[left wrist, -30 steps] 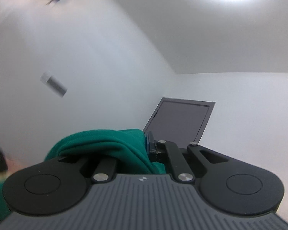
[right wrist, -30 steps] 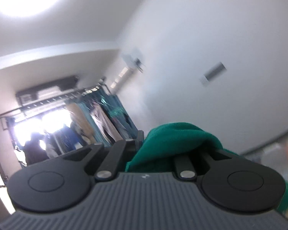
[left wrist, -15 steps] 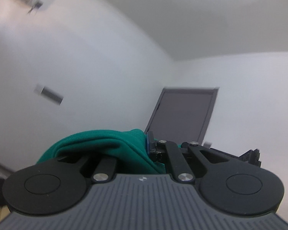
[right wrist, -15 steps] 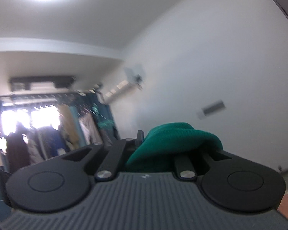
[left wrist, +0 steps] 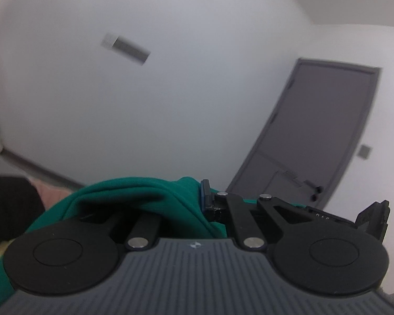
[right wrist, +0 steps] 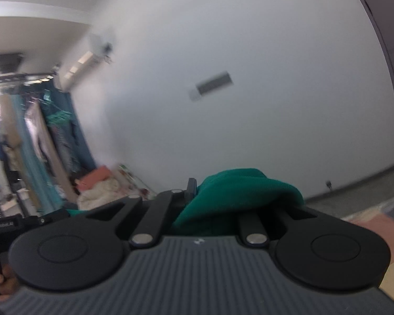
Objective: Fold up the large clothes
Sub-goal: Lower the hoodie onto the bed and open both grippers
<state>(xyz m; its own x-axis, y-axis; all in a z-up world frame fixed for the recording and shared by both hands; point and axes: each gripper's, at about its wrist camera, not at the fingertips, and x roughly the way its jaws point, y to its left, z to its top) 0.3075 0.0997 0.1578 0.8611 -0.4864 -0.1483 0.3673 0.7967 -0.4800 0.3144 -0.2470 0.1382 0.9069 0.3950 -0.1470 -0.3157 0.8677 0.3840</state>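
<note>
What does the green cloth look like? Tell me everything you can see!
The green cloth is soft-looking, deep teal-green fabric, plain with no pattern showing. In both wrist views it bunches in rounded folds over the fingers. The left gripper is shut on one bunch, and the right gripper is shut on another. Most of the garment is hidden below the grippers, so its shape cannot be told.

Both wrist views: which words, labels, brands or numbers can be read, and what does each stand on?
"CosRobot.AI", roughly; small and soft, so the spelling is unsure: white print on the black handheld device at the right wrist view's left edge.
"D A C", partly cut off: faint letters on the black device part behind the left claw.
Small emblem on each grey ribbed housing: a logo, no legible letters.
Wall plaque: blurred, unreadable.
</note>
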